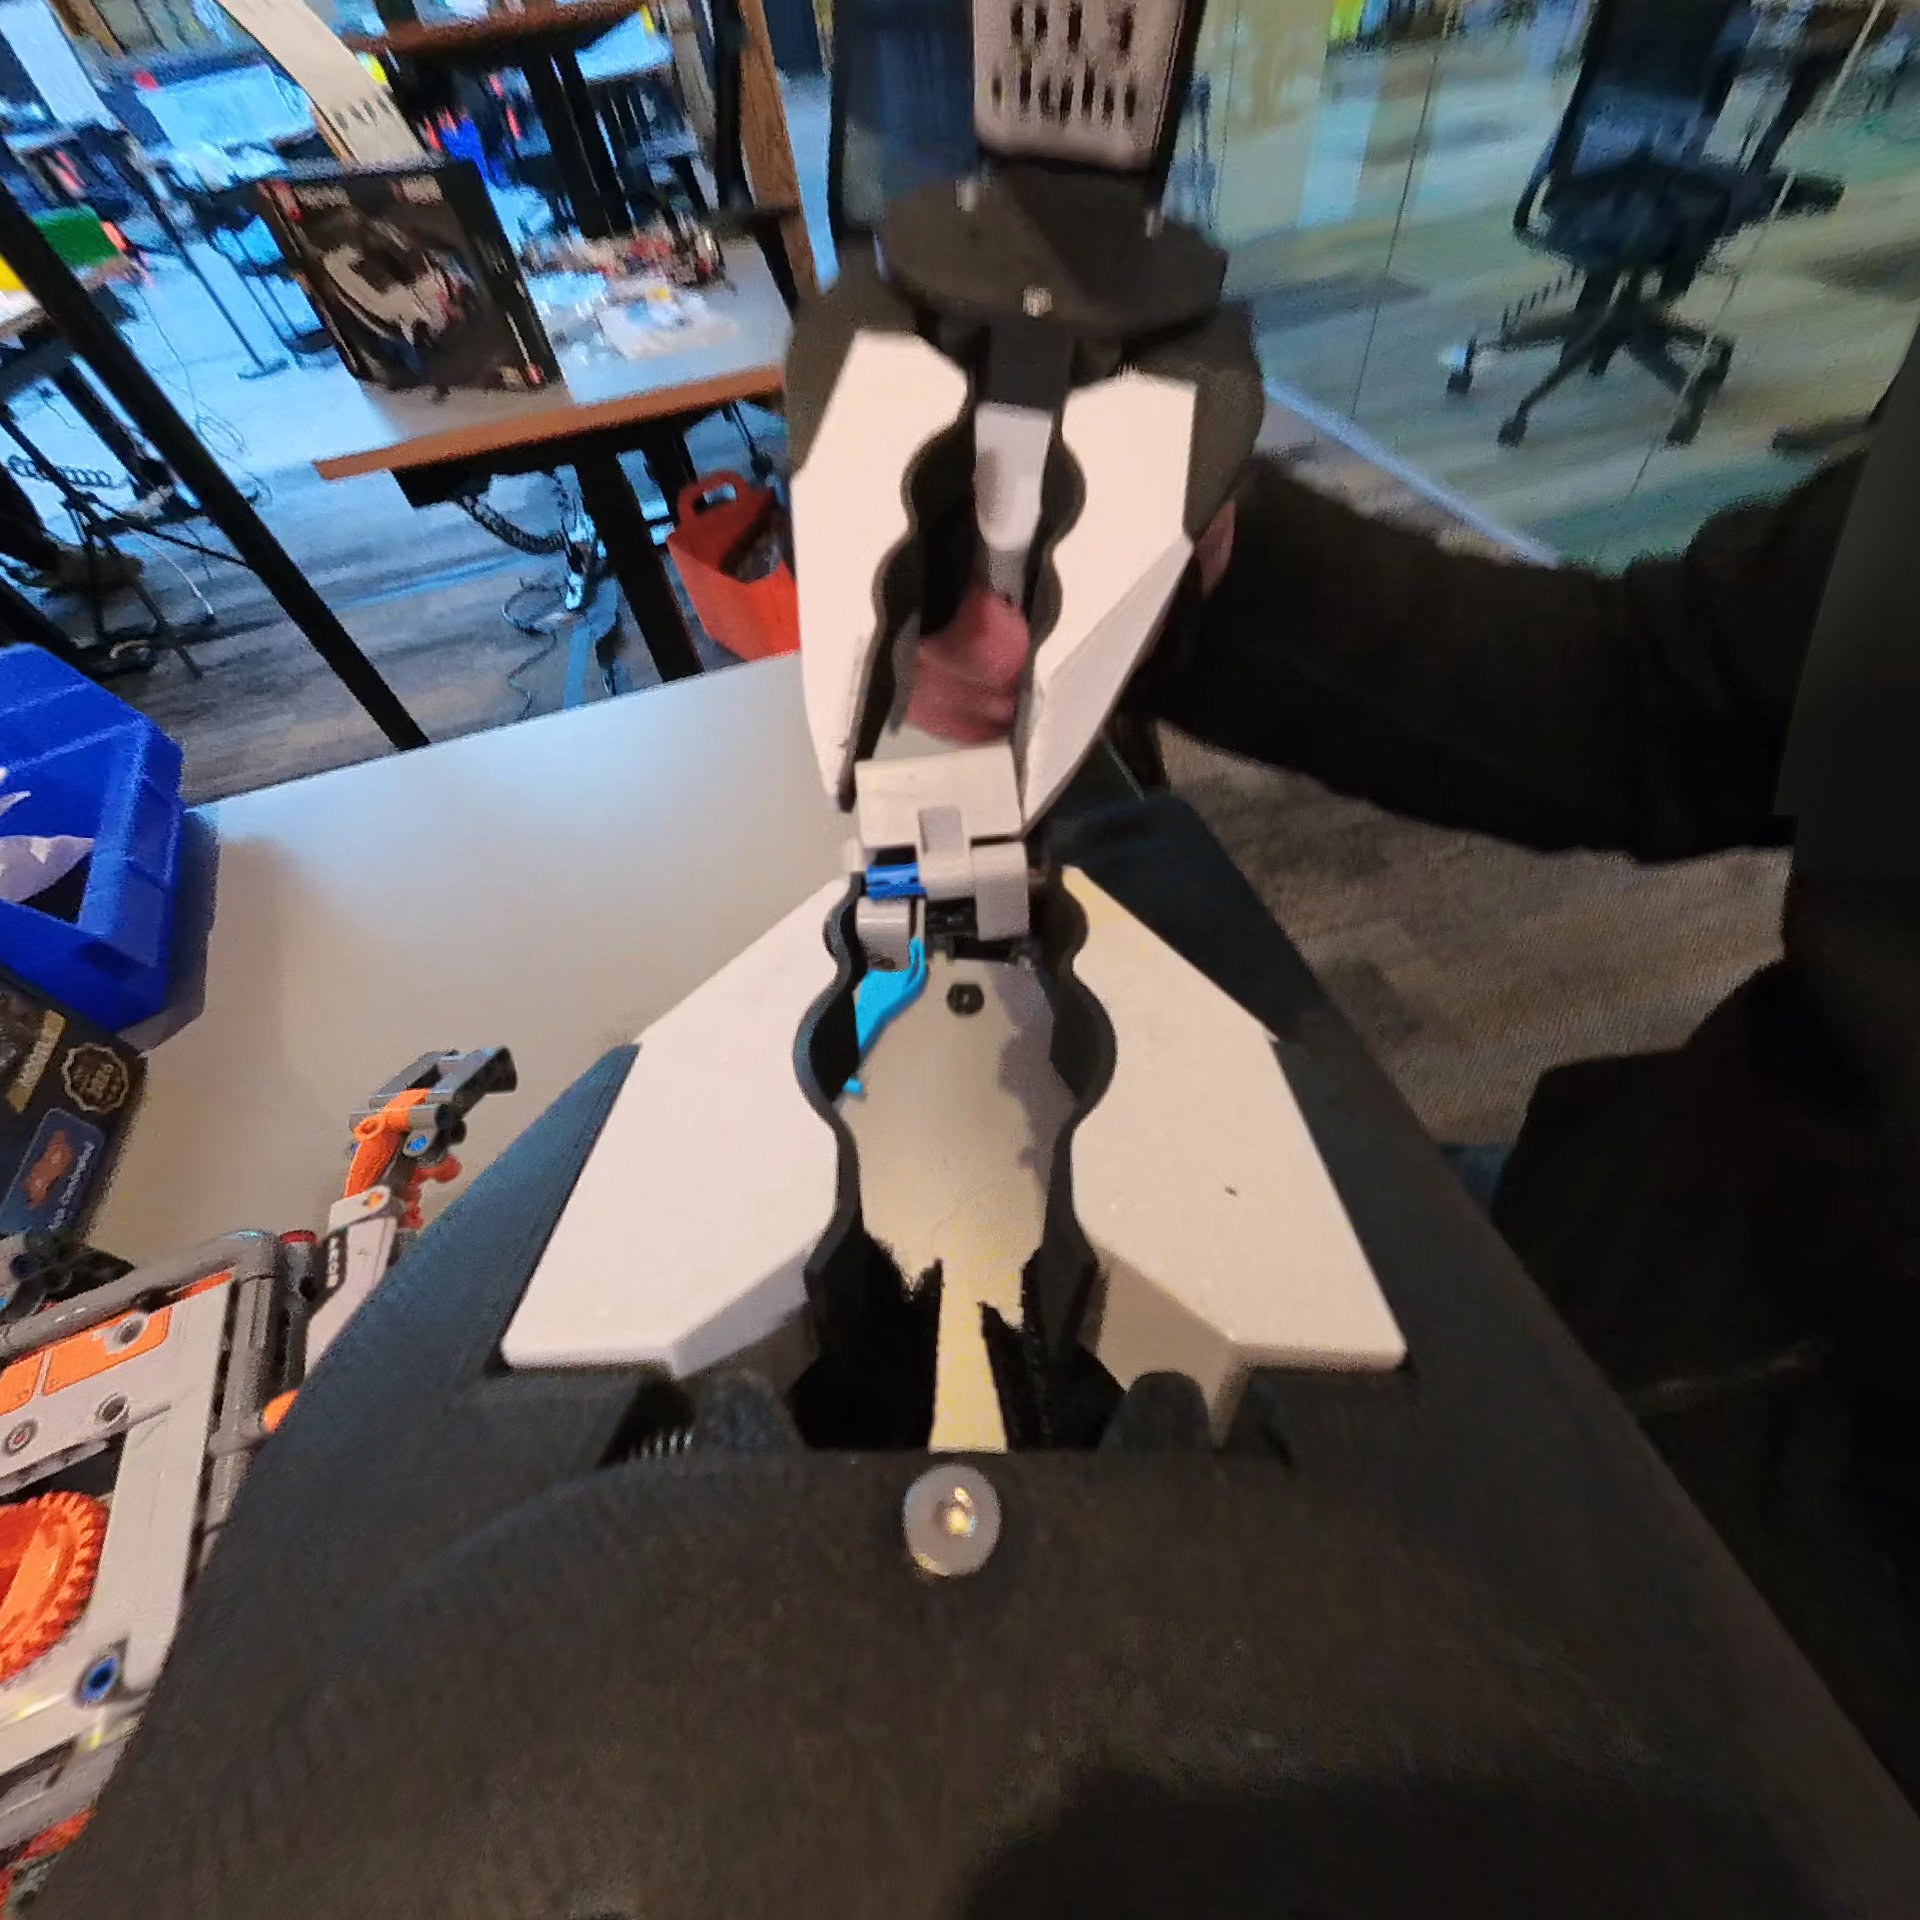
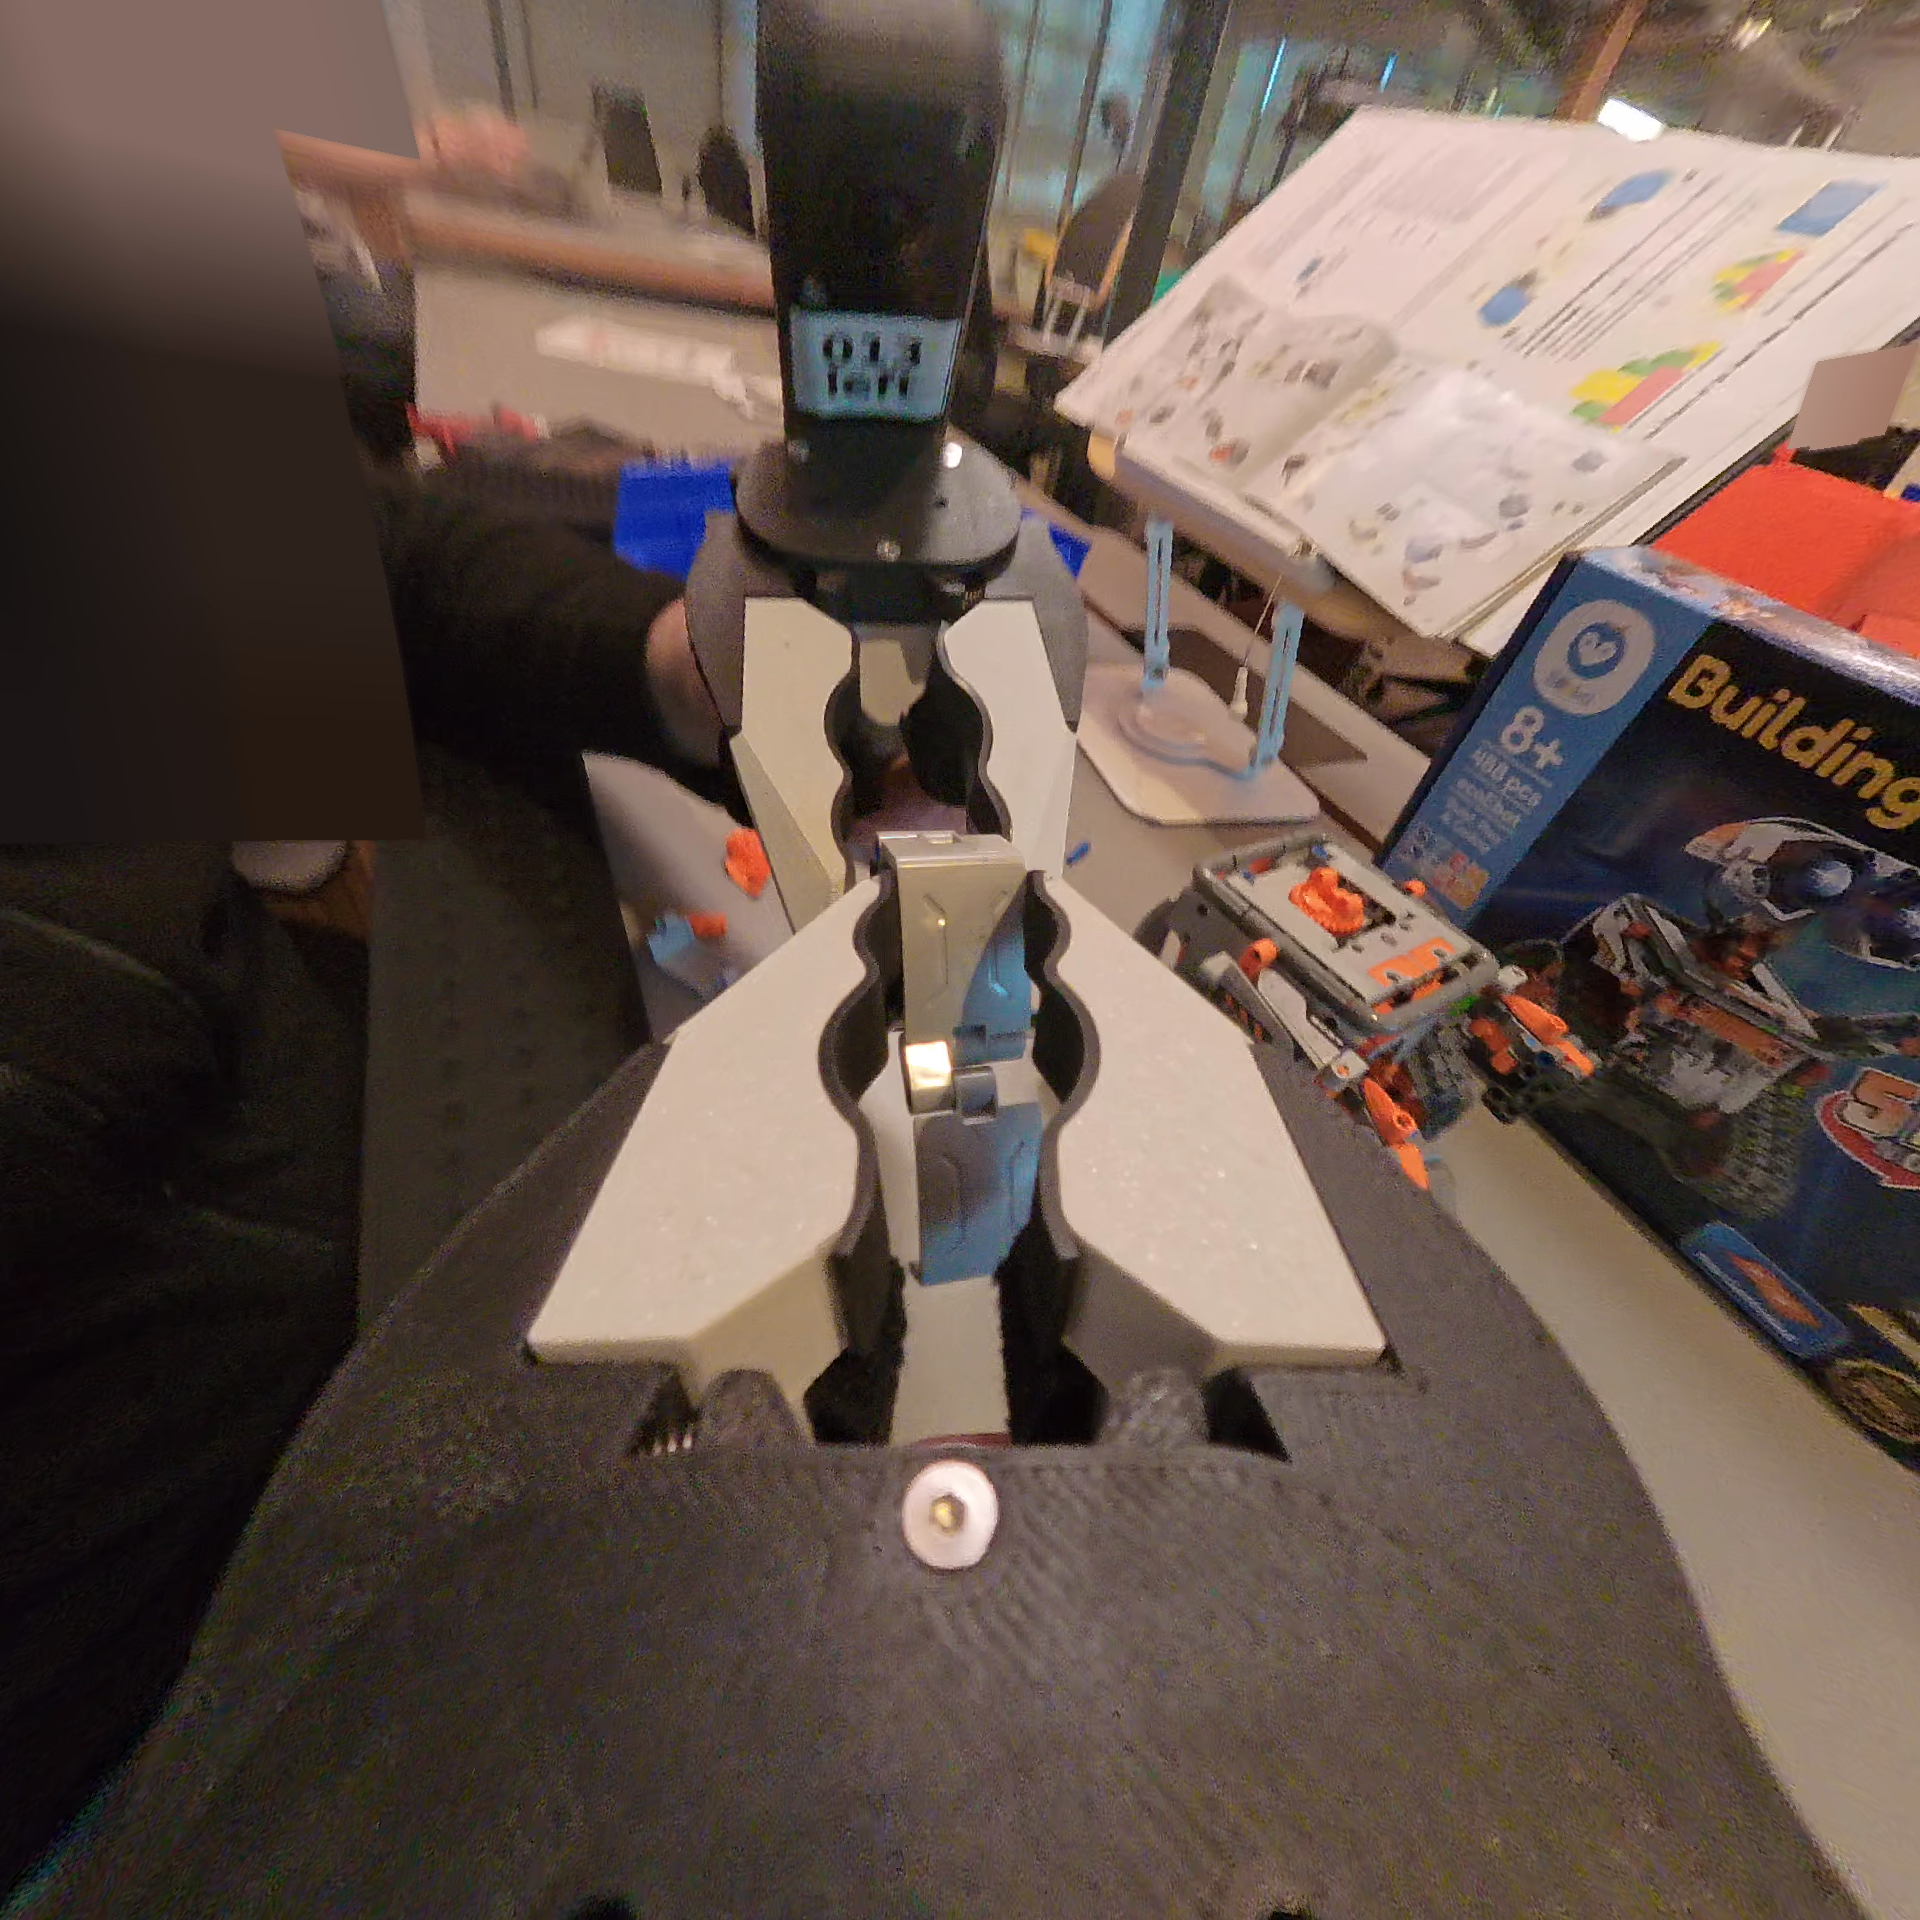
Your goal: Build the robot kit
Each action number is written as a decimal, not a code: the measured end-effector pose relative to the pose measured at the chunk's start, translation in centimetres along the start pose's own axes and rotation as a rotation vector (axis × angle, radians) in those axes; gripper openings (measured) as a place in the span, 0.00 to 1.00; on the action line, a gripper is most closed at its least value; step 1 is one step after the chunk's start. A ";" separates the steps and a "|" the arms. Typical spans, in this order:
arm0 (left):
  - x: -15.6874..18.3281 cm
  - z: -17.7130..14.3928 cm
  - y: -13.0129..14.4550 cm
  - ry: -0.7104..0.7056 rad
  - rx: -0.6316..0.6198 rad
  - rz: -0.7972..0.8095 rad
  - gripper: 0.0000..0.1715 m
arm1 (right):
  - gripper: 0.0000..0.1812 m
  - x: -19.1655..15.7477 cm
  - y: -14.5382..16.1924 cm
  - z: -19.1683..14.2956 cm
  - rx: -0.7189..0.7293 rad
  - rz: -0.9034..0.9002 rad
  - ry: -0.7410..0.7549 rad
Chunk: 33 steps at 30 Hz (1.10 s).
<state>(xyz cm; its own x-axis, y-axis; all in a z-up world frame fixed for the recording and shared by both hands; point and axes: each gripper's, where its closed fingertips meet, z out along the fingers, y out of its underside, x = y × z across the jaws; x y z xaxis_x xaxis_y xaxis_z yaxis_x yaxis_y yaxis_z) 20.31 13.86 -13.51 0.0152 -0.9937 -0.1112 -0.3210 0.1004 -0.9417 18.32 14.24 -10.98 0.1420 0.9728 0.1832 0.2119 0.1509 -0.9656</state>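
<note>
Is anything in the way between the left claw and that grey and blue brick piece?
Nothing visible. The left claw is closed on the grey and blue brick piece, and the right claw grips it from the opposite end.

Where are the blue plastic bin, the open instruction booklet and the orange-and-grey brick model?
blue plastic bin (image 1: 88, 831), left wrist view, side wall.
open instruction booklet (image 2: 1455, 343), right wrist view, page.
orange-and-grey brick model (image 2: 1351, 961), right wrist view, top.
</note>
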 end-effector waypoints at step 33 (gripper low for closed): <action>-0.7 -0.5 -1.2 0.007 0.113 -0.031 0.10 | 0.12 0.8 -1.2 -1.3 0.122 0.065 0.042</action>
<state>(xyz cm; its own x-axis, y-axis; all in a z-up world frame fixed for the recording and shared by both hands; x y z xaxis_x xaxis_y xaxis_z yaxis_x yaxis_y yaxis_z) 20.24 14.37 -12.10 0.0169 -0.9967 -0.0793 -0.2117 0.0739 -0.9745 19.40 14.59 -9.40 0.1926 0.9734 0.1244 0.0817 0.1104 -0.9905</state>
